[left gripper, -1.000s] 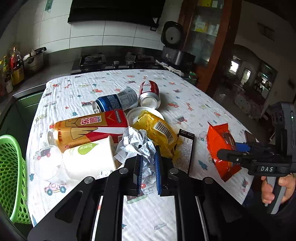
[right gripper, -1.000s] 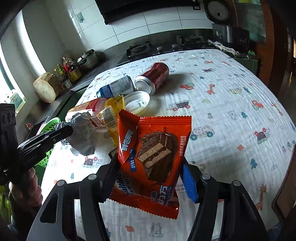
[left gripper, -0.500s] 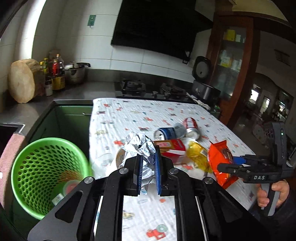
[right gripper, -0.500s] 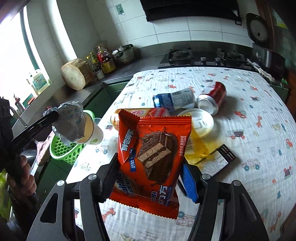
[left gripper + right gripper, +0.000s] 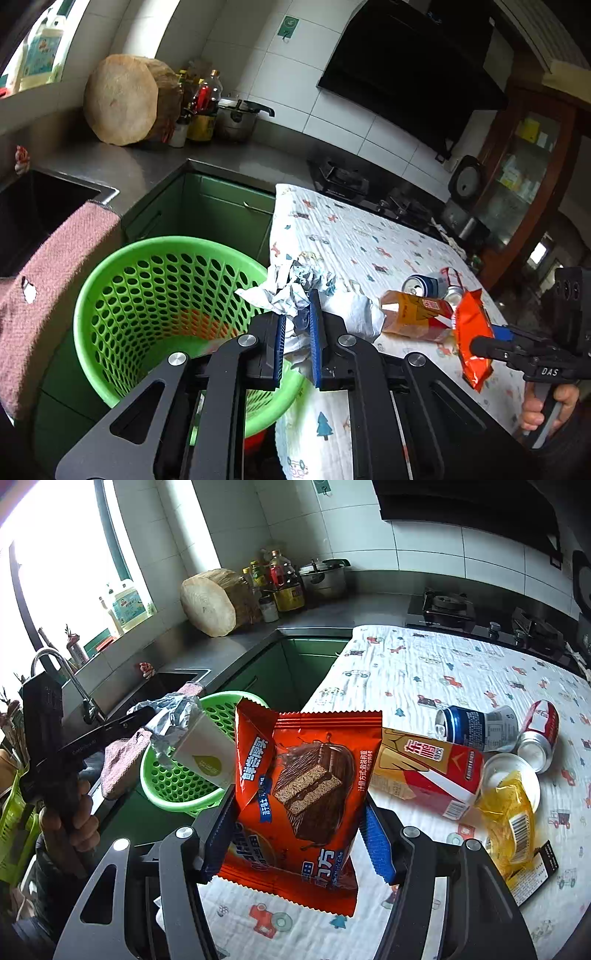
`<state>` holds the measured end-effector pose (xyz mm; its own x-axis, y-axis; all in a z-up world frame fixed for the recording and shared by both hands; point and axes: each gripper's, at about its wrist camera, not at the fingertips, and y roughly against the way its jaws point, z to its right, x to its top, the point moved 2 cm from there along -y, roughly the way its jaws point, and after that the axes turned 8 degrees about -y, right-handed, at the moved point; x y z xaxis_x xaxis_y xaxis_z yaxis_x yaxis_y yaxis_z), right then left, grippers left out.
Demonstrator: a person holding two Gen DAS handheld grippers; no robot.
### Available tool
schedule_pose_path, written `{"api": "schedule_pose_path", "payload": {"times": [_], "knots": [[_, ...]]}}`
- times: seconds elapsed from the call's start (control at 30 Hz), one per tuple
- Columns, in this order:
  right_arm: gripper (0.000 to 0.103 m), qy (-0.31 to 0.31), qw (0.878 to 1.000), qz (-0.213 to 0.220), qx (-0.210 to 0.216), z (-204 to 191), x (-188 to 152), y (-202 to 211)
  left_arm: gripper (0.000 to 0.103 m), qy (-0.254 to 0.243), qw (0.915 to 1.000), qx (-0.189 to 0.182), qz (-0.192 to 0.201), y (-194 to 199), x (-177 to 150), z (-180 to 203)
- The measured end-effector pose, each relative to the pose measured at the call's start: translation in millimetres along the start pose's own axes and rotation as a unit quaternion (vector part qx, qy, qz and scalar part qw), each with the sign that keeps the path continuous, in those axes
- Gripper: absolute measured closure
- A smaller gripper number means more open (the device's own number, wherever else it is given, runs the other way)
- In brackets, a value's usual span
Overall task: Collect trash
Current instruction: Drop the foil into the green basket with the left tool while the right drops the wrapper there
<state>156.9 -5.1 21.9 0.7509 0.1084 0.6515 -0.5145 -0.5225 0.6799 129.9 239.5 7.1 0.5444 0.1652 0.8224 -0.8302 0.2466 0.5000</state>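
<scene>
A round wooden chopping block (image 5: 213, 602) leans against the tiled wall on the grey counter (image 5: 325, 614), just beside a cluster of oil and sauce bottles (image 5: 279, 583) and a steel pot (image 5: 325, 576). A sink (image 5: 33, 206) with a curved faucet (image 5: 64, 672) sits near the window. A pink towel (image 5: 55, 280) hangs over the sink's edge. A gas stove (image 5: 443, 607) stands beyond the desk.
</scene>
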Motion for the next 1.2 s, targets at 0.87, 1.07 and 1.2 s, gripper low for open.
{"api": "schedule_pose_path", "payload": {"times": [0.87,1.07,1.2], "knots": [[0.042,-0.019,0.999,0.025,-0.018,30.4,-1.2,24.5,0.095,-0.022,0.9881,-0.152,0.004,-24.3,13.4,87.8],[0.042,-0.008,1.0,0.026,-0.01,18.4,5.6,24.3,0.095,-0.024,0.992,-0.118,0.04,1.6,28.9,70.6],[0.042,0.007,1.0,0.024,0.006,0.2,18.6,15.1,0.095,-0.027,0.997,-0.053,0.049,16.8,31.4,41.8]]}}
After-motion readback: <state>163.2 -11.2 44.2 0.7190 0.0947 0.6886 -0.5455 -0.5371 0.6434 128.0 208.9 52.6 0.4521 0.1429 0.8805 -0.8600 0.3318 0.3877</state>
